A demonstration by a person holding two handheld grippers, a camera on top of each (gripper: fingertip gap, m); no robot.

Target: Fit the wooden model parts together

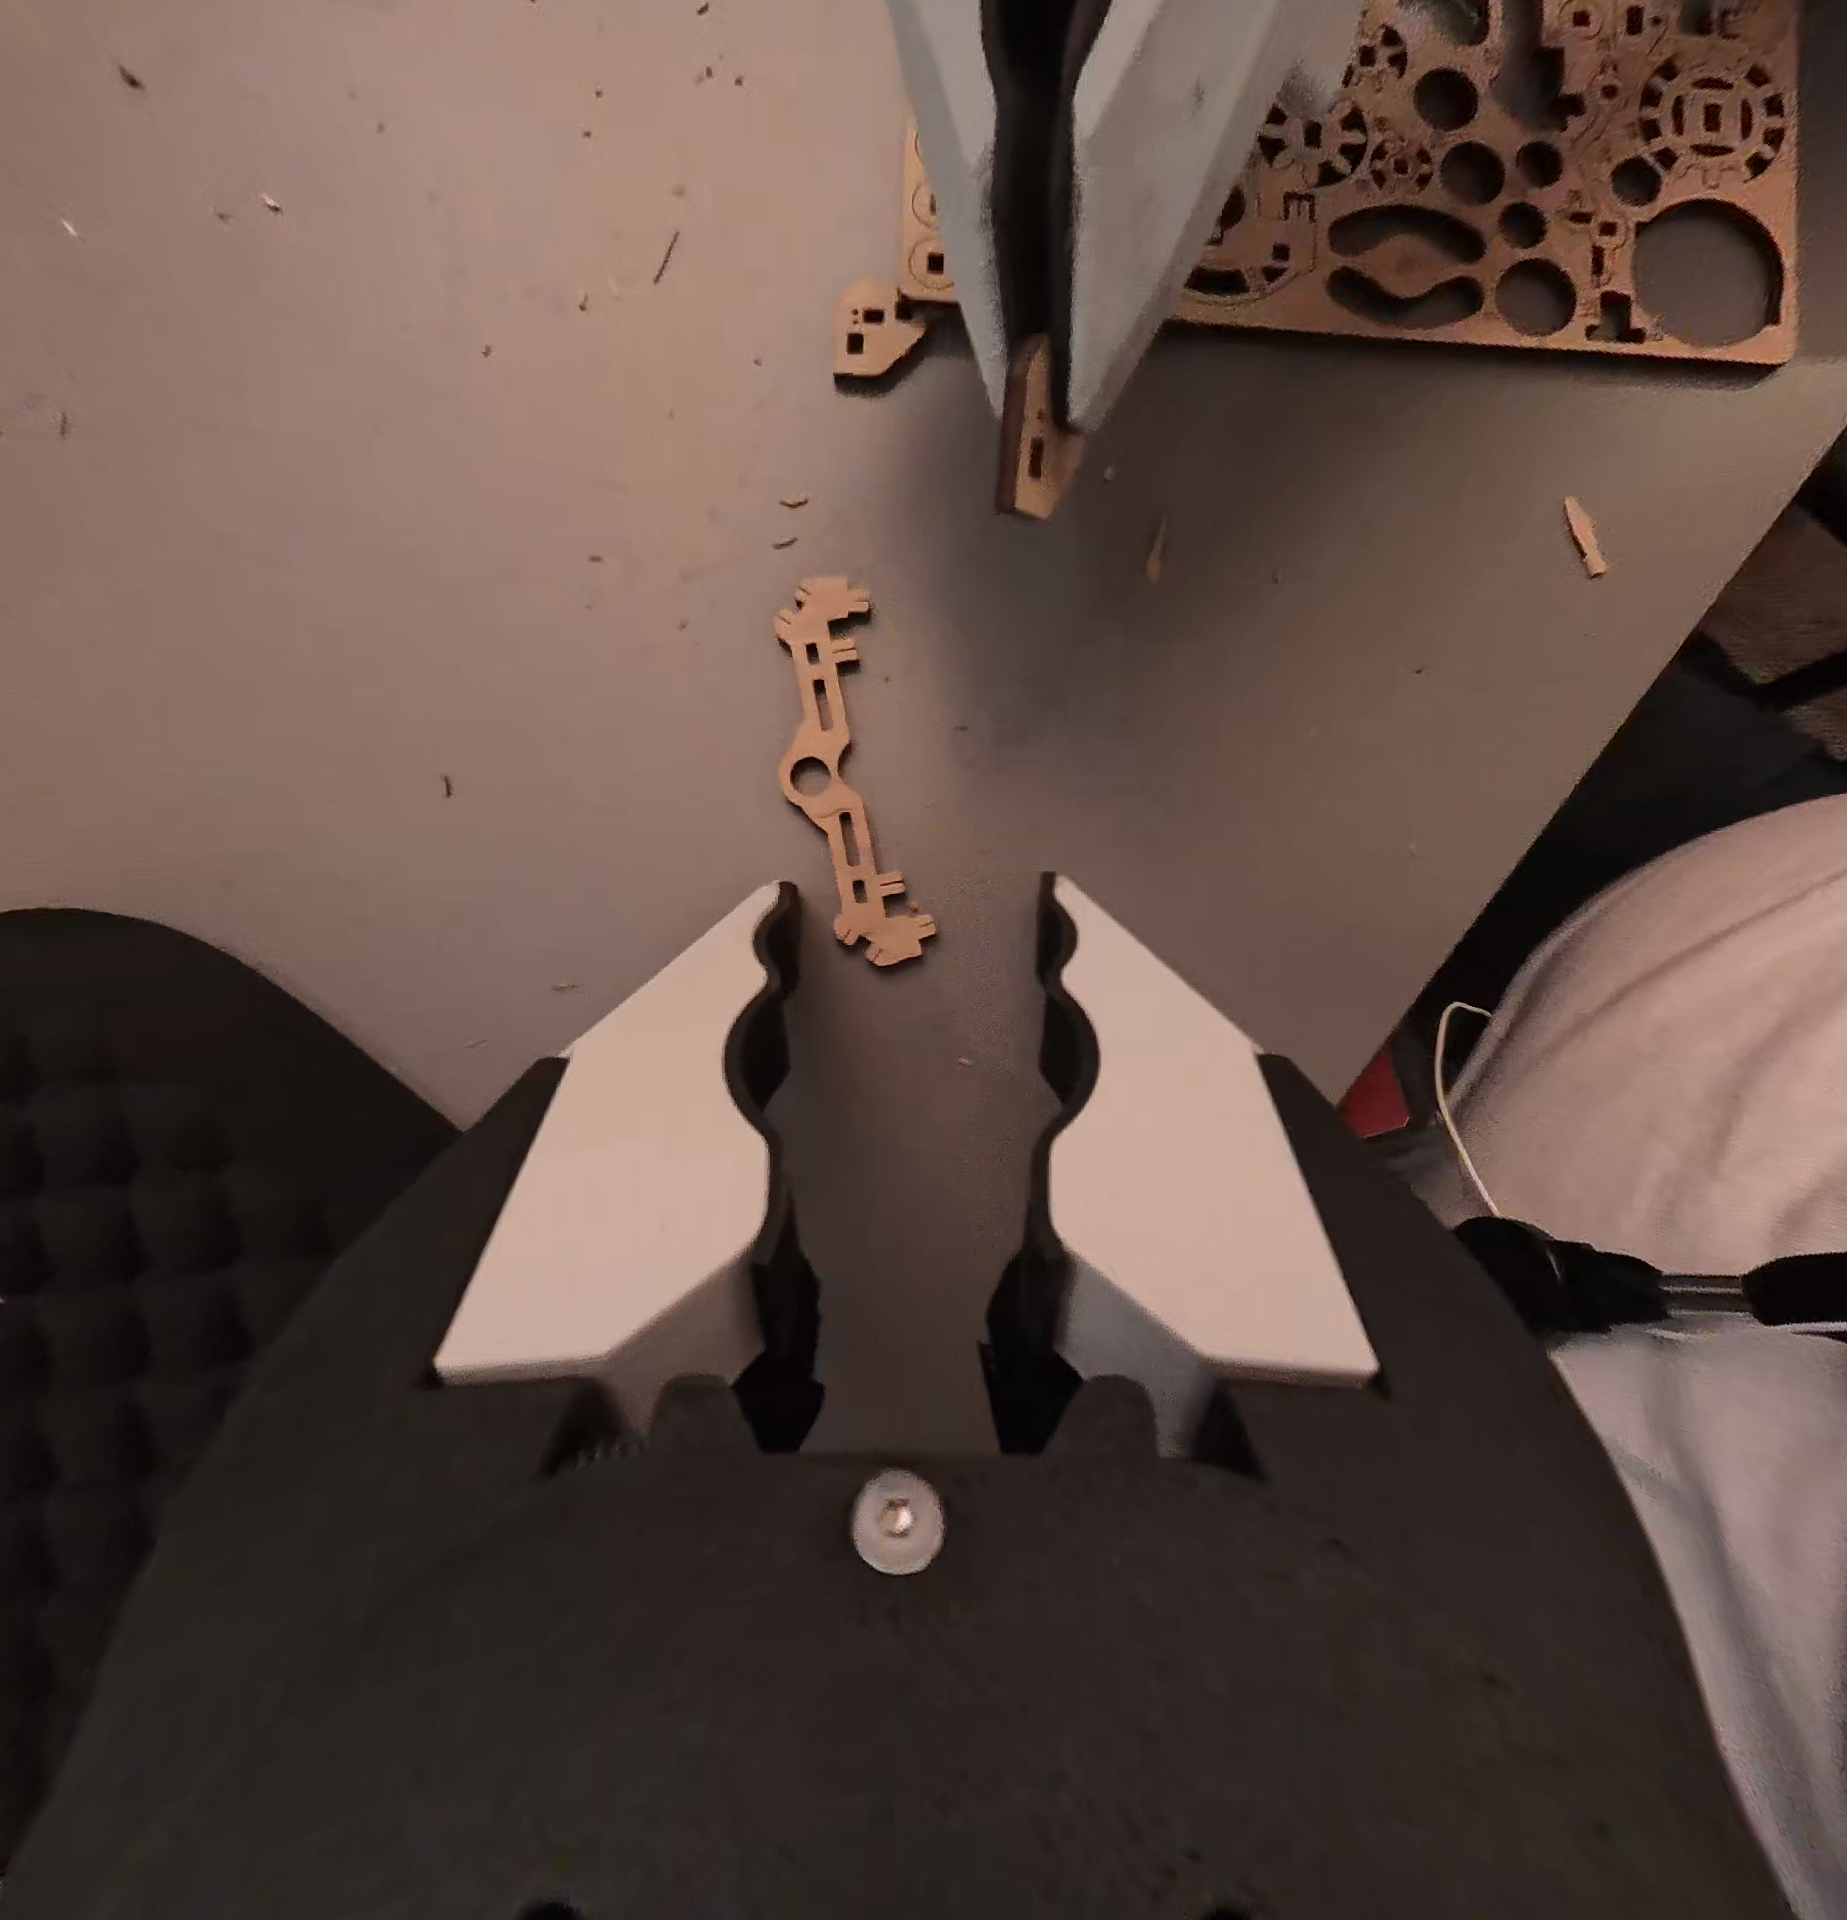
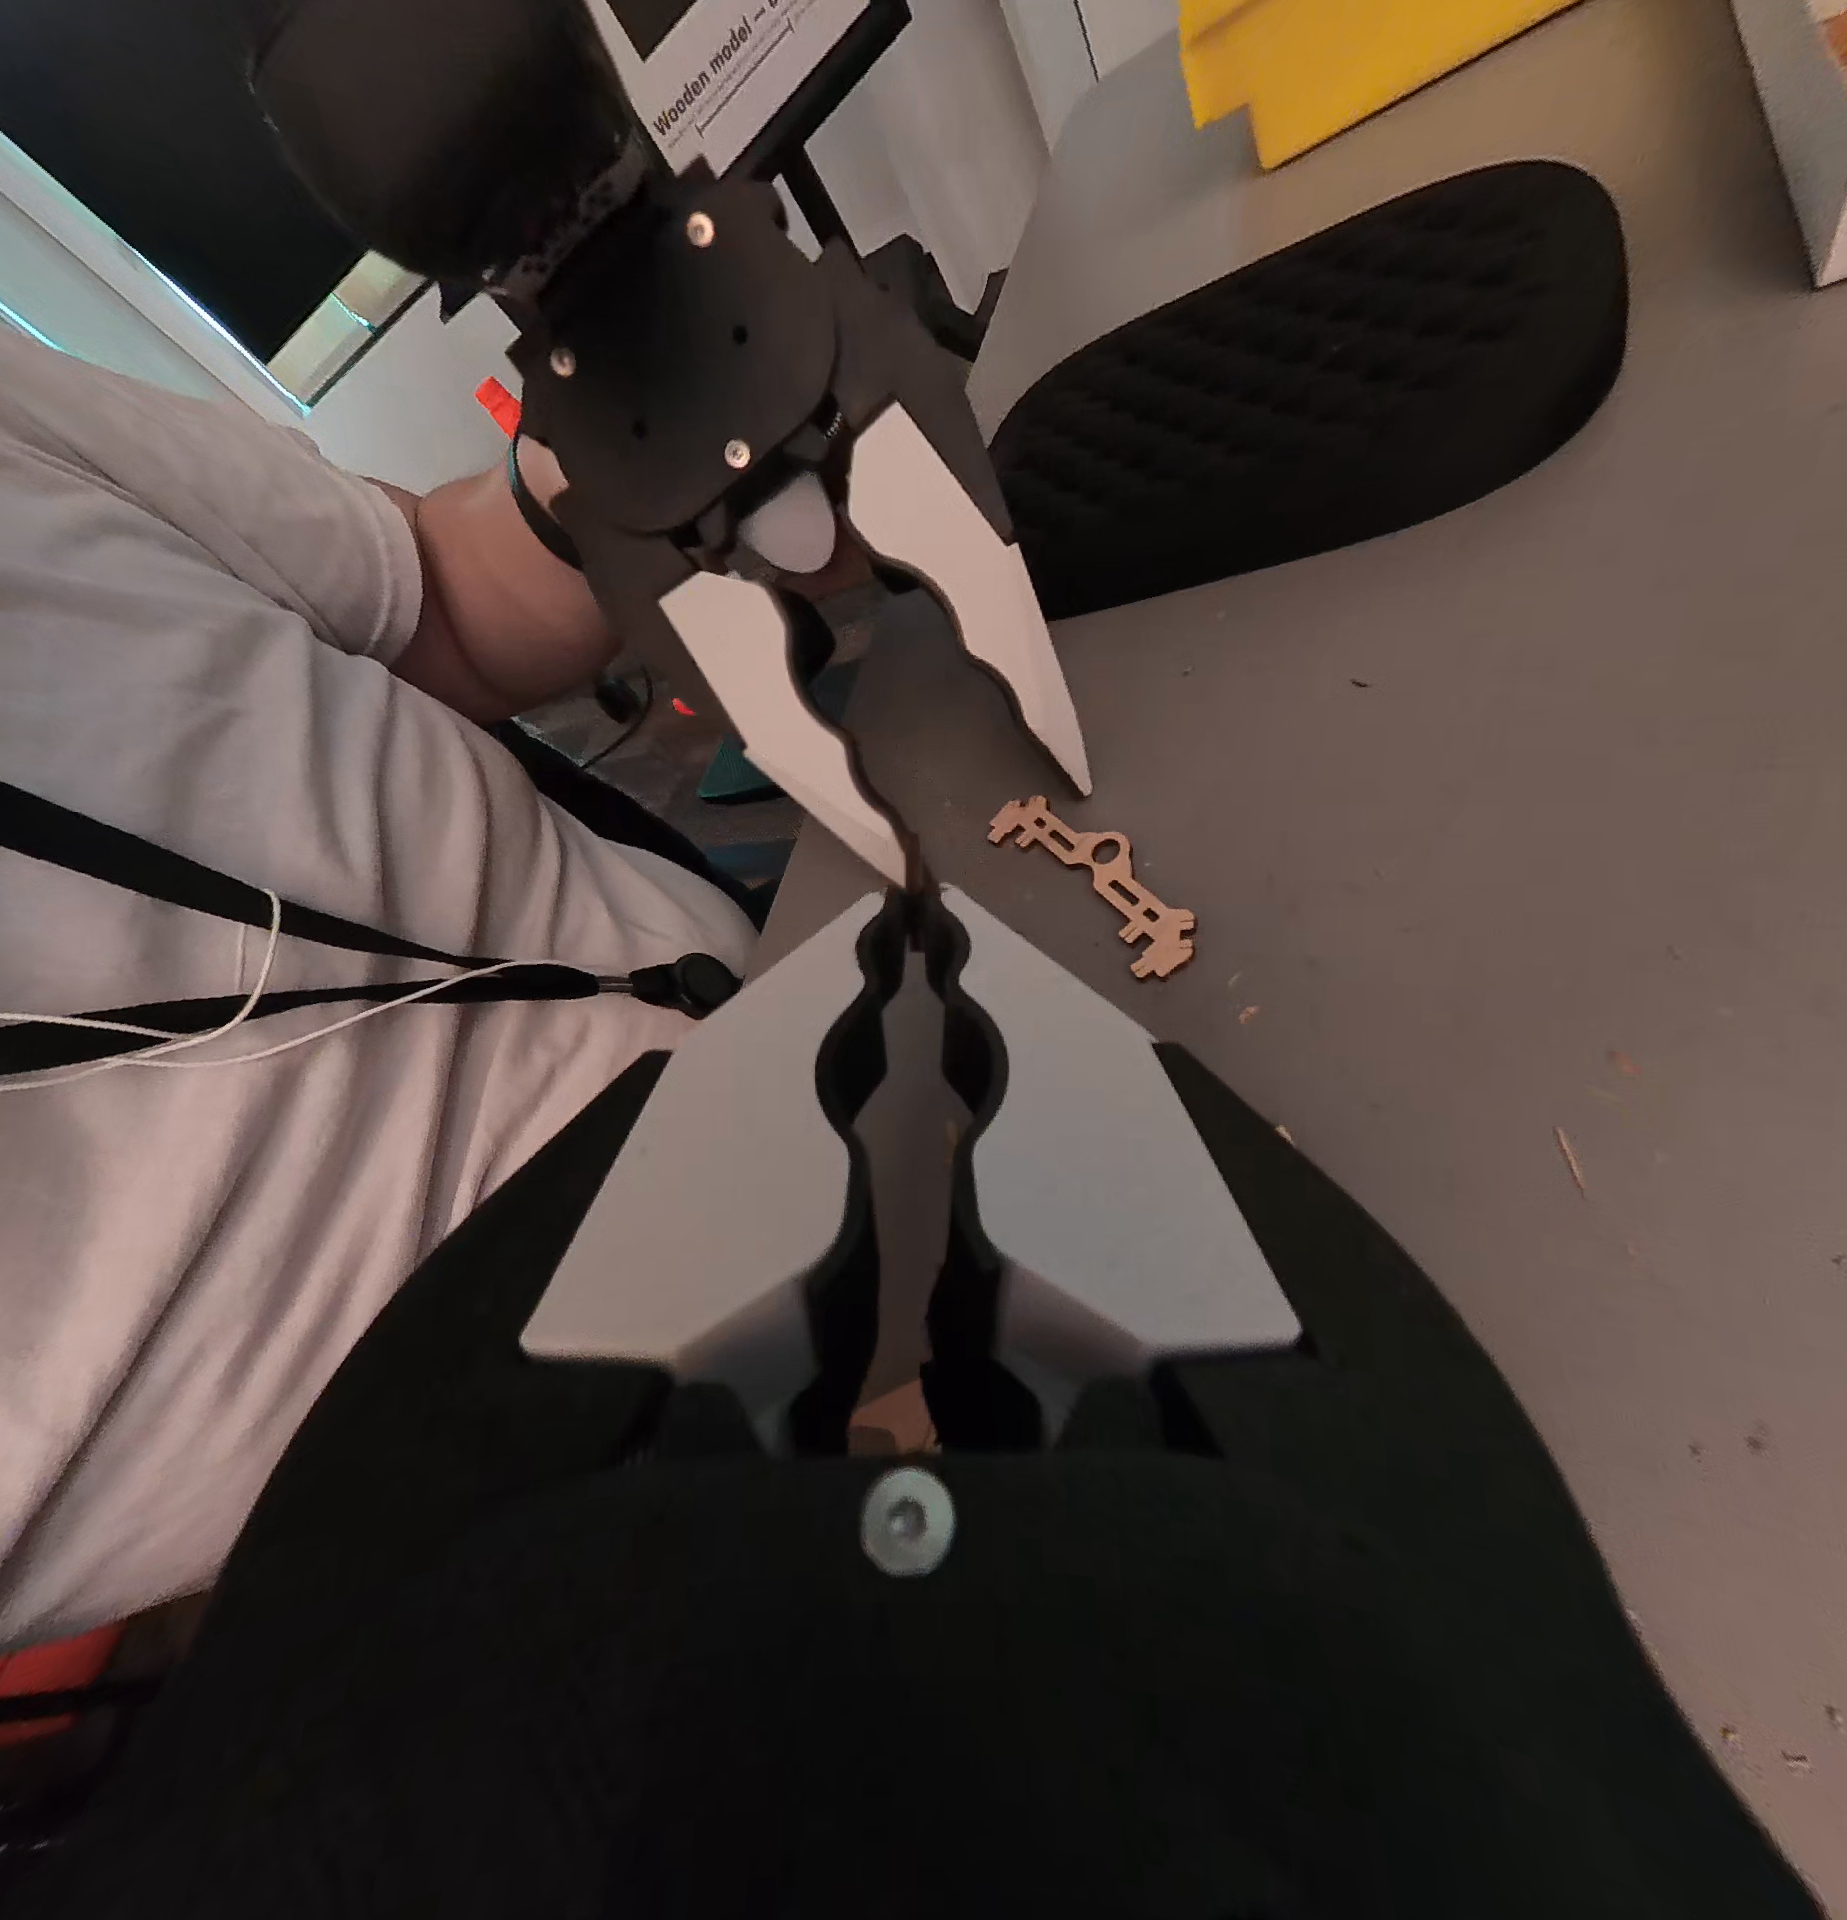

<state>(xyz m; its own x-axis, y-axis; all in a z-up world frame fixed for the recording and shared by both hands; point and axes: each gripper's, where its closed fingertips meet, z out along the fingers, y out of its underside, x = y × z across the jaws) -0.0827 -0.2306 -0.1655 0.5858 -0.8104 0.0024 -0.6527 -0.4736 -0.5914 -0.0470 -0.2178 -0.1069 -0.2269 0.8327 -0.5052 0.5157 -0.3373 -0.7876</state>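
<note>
So we're working on a plain grey table (image 1: 379,520) that's littered with little wood splinters and crumbs, with a black dimpled foam pad (image 2: 1314,395) sitting at one edge and a yellow block (image 2: 1345,73) plus a printed sheet on a stand (image 2: 753,73) further back in the room. The long flat wooden part (image 1: 846,774) with the round hole in its middle lies loose on the table, its near end just ahead of our left gripper (image 1: 917,894), whose fingers are spread wide with nothing between them. Our right gripper (image 1: 1033,416) is clamped on a small slotted wooden piece (image 1: 1033,447), held above the table. The left wrist view is the only one showing the punched-out wooden sheet (image 1: 1470,208) full of cutouts at the far side and another small loose piece (image 1: 872,332) beside it. The right wrist view gives us the person's pale sleeve (image 2: 223,623), a black strap and thin white cord instead, and there the held piece is barely a sliver at the fingertips
</note>
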